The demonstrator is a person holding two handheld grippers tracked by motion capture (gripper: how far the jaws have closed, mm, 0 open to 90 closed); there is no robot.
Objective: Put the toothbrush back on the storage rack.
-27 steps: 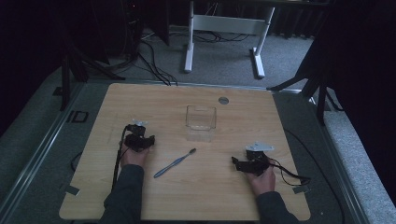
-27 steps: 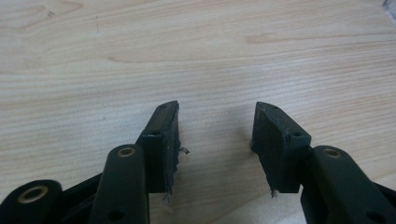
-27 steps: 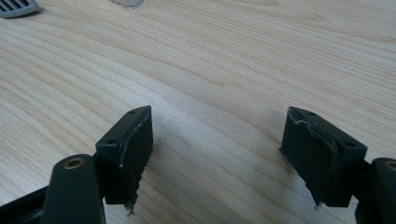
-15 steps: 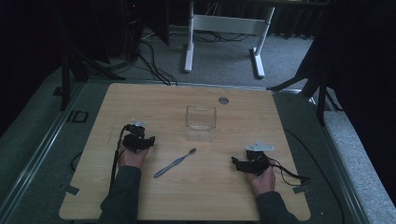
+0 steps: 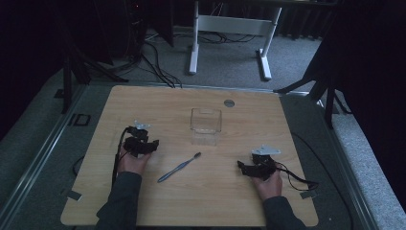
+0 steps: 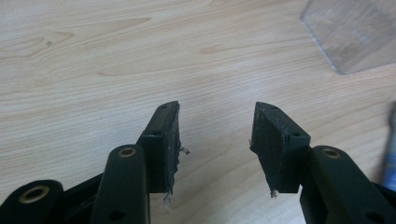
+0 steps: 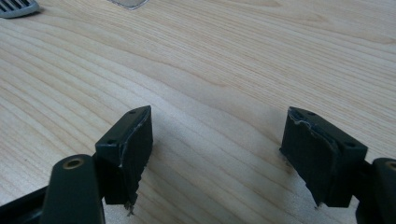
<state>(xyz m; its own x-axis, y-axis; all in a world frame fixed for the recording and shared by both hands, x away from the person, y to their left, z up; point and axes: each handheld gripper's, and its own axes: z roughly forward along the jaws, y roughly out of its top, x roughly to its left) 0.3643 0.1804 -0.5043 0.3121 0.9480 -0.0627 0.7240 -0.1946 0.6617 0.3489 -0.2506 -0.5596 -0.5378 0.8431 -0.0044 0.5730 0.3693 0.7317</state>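
A grey-blue toothbrush [image 5: 179,167] lies slanted on the wooden table [image 5: 158,103], between my two grippers. Behind it stands a clear, empty plastic container [image 5: 206,120]. My left gripper [image 5: 149,144] rests low over the table to the left of the brush. Its jaws [image 6: 217,112] stand open over bare wood, with the container [image 6: 350,32] ahead to the right and a blur of the toothbrush [image 6: 390,149] at the right edge. My right gripper [image 5: 243,167] sits to the right of the brush, also open [image 7: 219,116] with nothing between its pads.
A small grey disc [image 5: 229,103] is set into the table near its far edge. A grey ribbed piece [image 7: 16,7] shows at the top left corner of the right gripper view. Cables and a white stand's feet [image 5: 262,64] lie on the floor beyond the table.
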